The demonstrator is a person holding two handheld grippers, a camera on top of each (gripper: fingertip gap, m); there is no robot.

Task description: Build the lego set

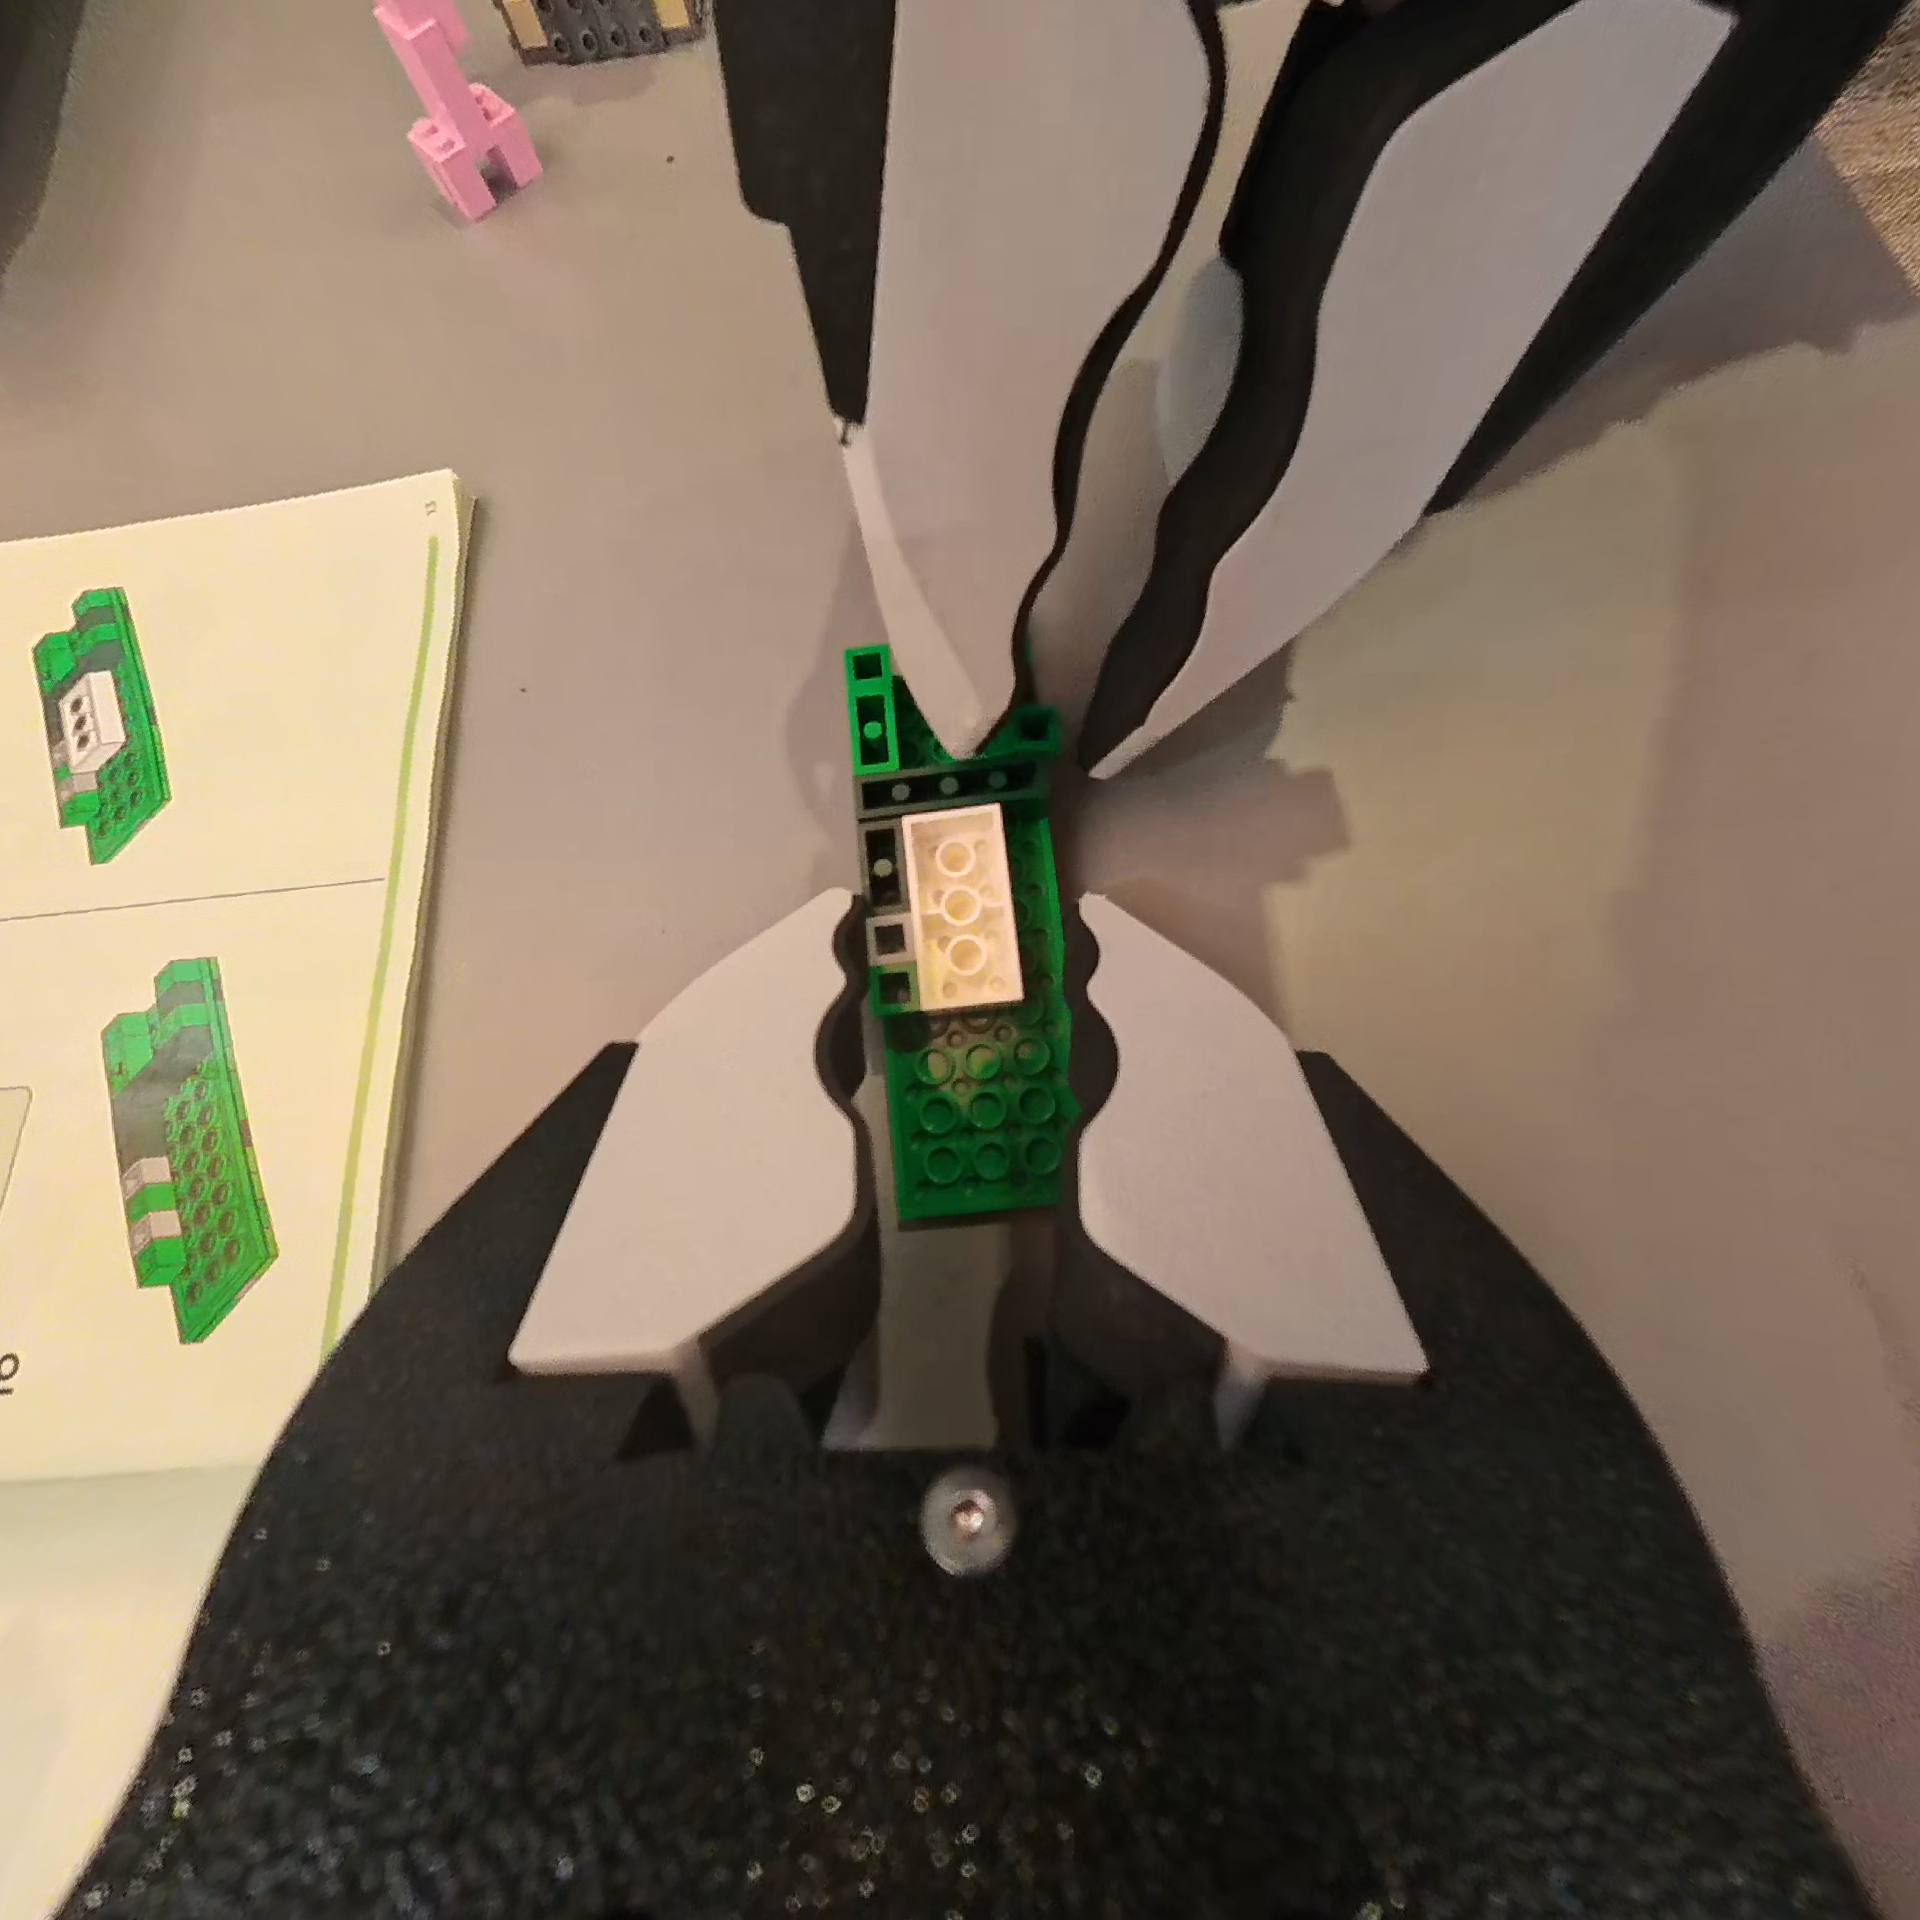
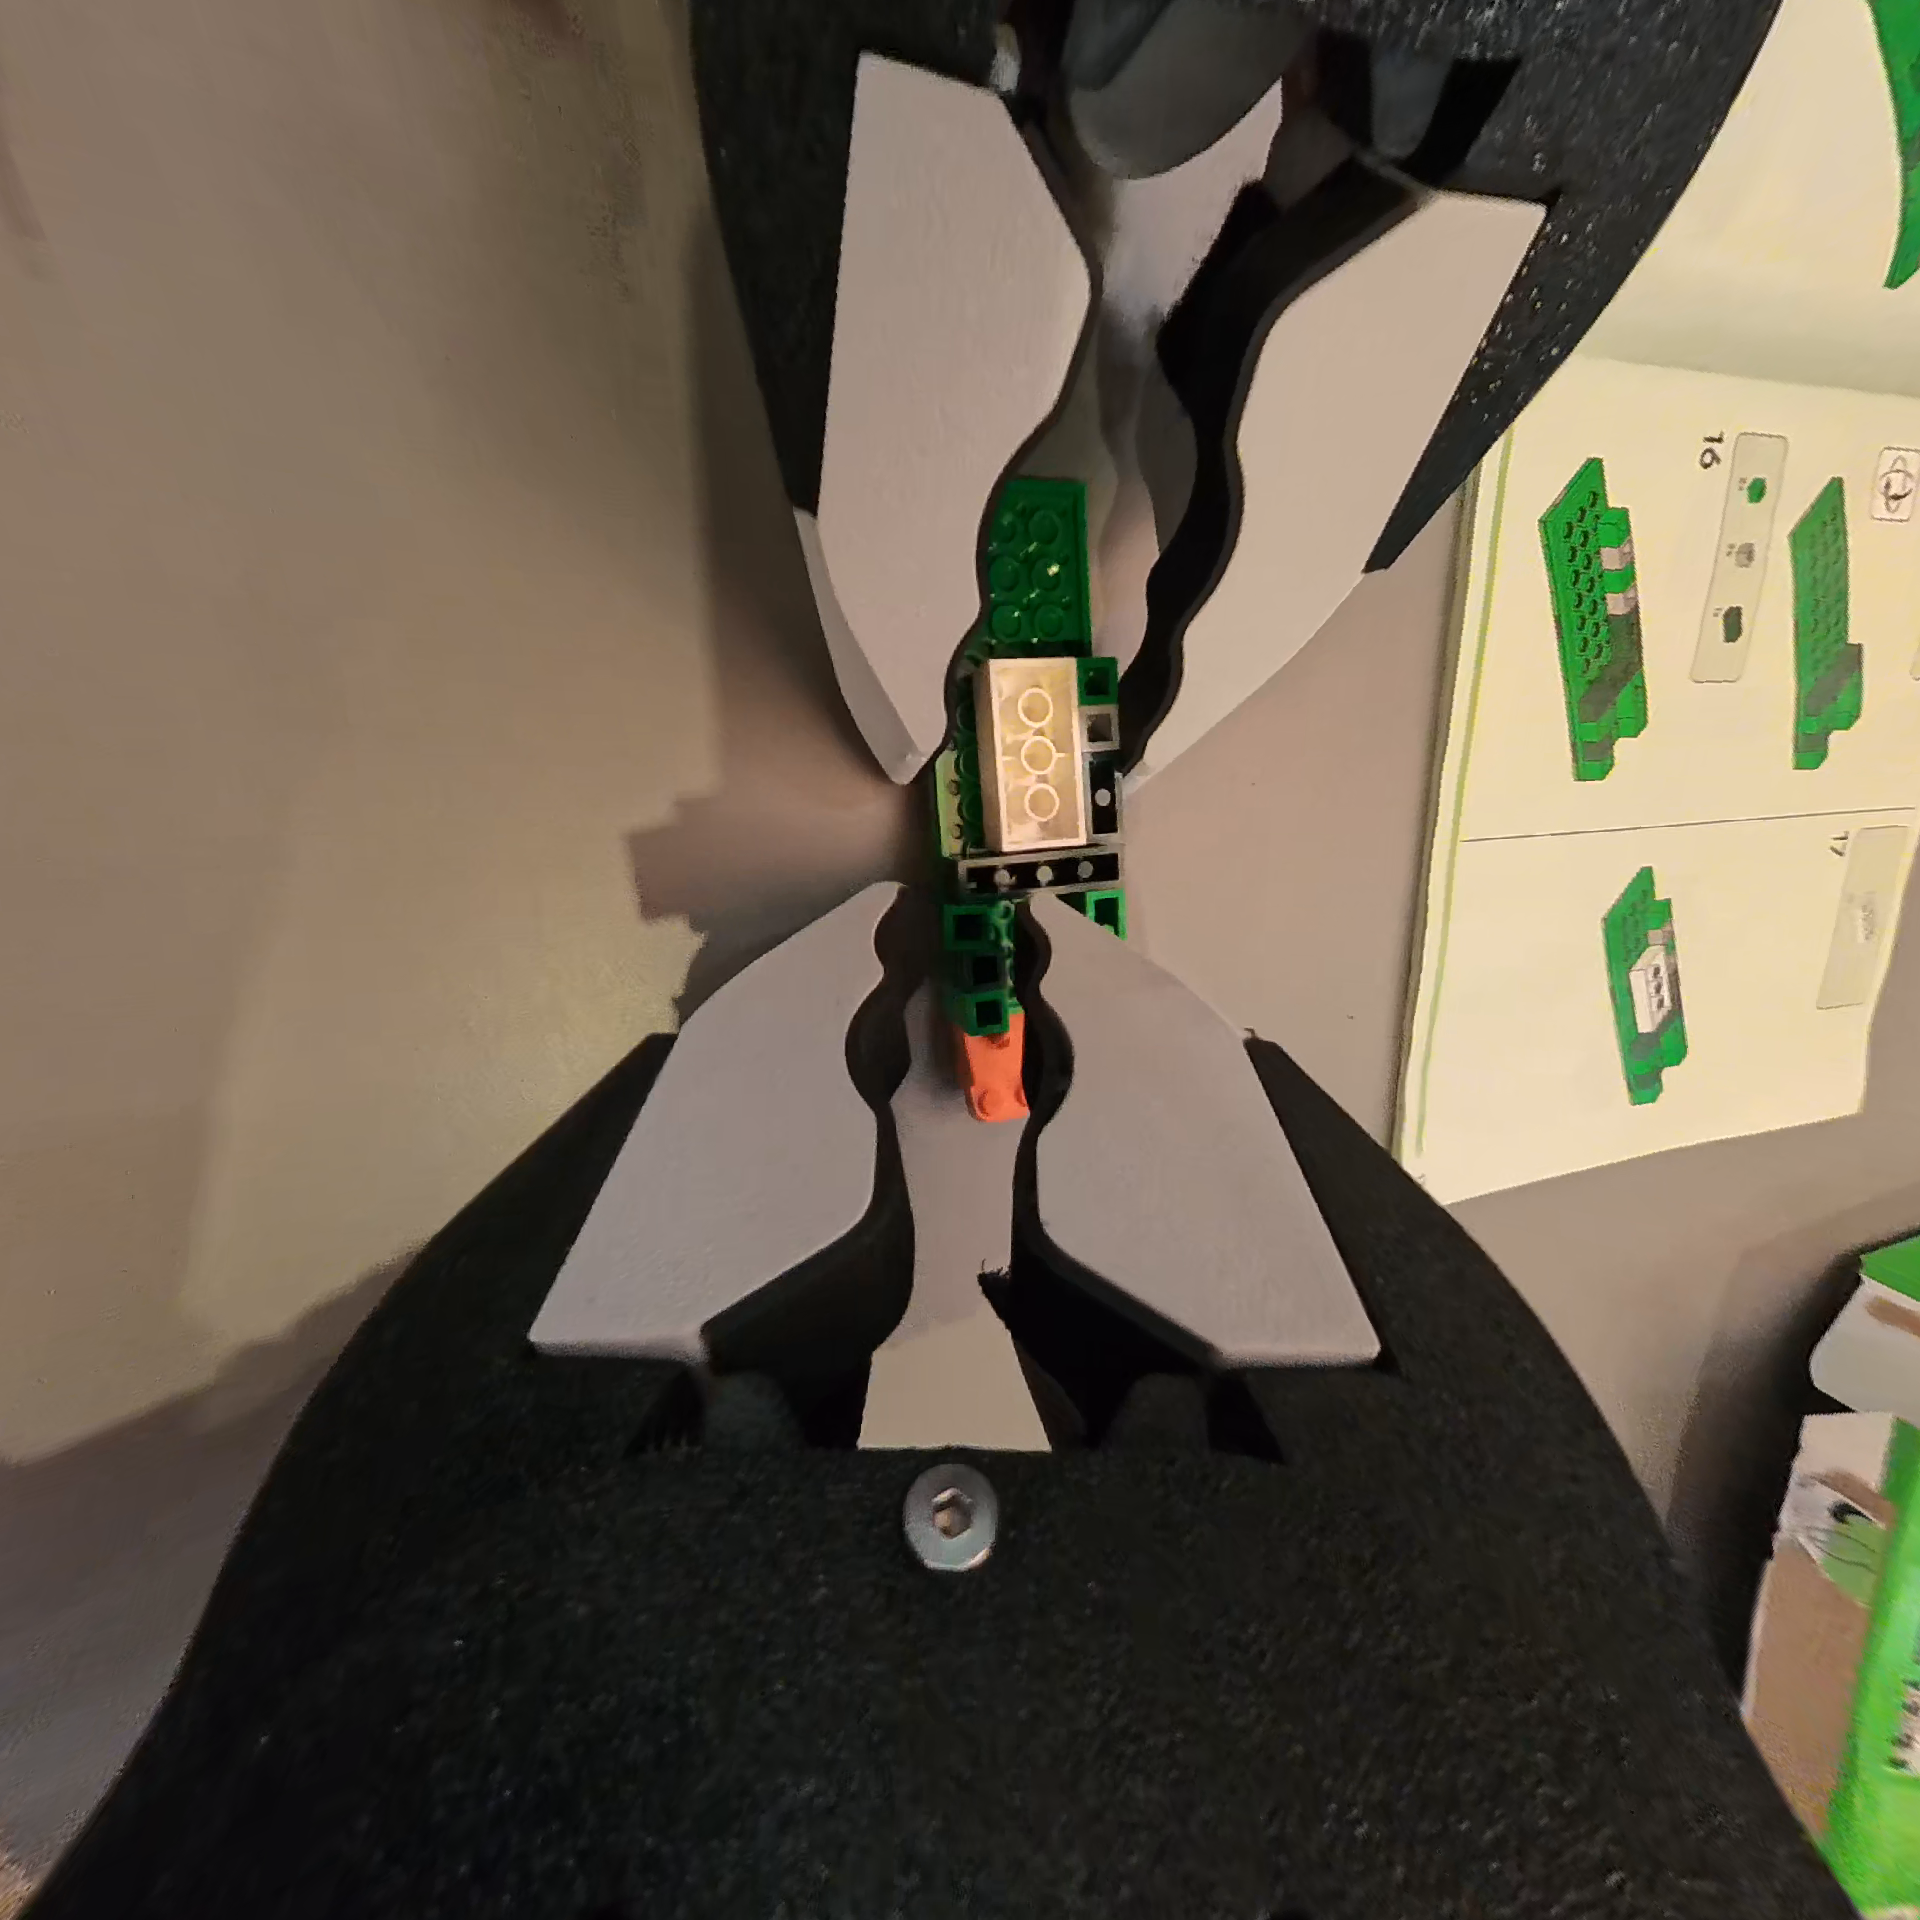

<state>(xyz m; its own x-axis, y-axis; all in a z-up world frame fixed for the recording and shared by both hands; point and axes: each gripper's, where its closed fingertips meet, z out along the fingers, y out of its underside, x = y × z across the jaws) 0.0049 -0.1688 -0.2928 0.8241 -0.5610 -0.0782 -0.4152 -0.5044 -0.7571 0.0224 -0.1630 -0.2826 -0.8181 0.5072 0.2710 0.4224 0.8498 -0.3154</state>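
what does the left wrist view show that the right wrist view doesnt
Only the left wrist view shows a pink brick figure and a dark block at the table's far edge.

Only the right wrist view shows an orange brick between the right tongs, at the end of the build, and green and white boxes at its right edge.

Both show the green build with its white brick, clamped at one end by the left tongs and at the other by the right tongs, plus the open instruction booklet on the grey table.
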